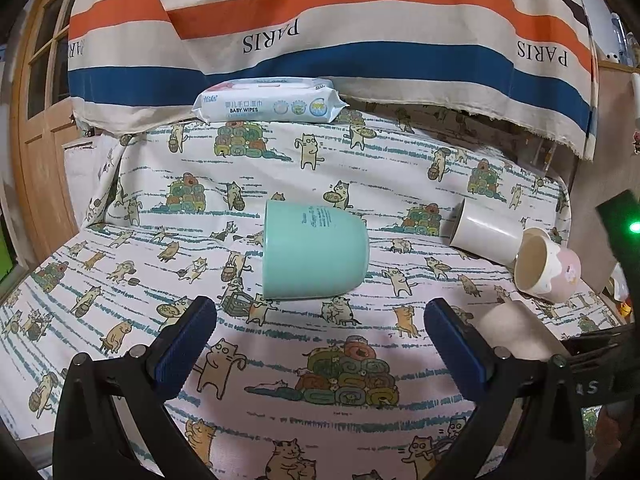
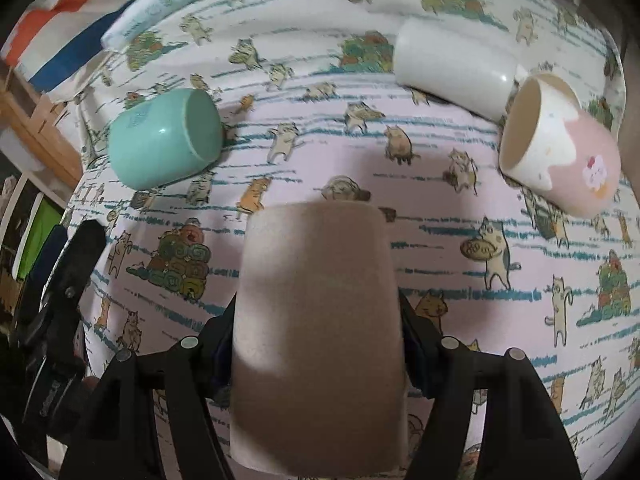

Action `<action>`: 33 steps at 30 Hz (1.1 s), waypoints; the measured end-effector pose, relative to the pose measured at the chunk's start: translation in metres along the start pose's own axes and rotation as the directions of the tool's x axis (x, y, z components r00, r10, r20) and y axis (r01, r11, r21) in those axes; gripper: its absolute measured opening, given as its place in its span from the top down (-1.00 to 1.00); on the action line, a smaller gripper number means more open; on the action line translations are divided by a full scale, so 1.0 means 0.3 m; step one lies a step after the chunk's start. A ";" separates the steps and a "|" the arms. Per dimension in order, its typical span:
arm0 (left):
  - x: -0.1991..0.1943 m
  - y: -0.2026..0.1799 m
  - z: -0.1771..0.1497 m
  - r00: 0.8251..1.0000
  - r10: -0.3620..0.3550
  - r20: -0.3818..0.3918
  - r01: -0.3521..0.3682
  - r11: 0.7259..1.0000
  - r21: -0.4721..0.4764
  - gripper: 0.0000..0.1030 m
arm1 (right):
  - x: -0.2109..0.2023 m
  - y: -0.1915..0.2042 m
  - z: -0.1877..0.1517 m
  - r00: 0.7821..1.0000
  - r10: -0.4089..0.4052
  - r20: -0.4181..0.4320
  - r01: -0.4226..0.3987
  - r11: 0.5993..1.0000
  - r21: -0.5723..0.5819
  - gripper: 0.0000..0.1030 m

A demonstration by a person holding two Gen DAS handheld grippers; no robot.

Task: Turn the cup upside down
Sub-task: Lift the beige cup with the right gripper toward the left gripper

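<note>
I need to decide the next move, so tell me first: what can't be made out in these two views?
- Right wrist view: the brown cup fills the right gripper; its rim and the pads' contact are hidden by its own body.
- Left wrist view: the same cup is cut off behind the left gripper's right finger.
- White cup: its mouth is turned away in both views.
- Teal cup: its printed text is too small to read.

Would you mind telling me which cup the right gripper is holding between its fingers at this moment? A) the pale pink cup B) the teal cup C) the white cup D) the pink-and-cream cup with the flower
A: the right gripper has its fingers closed on both sides of the pale pink cup, while the teal cup, white cup and pink-and-cream cup lie apart on the tablecloth.
</note>
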State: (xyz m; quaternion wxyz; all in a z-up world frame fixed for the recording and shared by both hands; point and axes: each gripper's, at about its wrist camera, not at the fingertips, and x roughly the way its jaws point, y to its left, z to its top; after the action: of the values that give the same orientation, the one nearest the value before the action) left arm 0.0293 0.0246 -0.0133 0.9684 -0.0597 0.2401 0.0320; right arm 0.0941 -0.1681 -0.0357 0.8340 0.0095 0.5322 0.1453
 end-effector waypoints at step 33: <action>-0.015 -0.021 -0.002 0.999 0.022 0.032 -0.023 0.999 0.031 -1.00 | -0.349 -0.271 -0.241 0.686 -0.181 0.705 0.191 0.979 0.066 -0.99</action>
State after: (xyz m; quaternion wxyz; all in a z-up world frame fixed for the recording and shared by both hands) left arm 0.0256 0.0180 -0.0111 0.9724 -0.0415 0.2259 0.0401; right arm 0.0075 -0.2826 0.0117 0.9844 0.0050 0.1690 0.0487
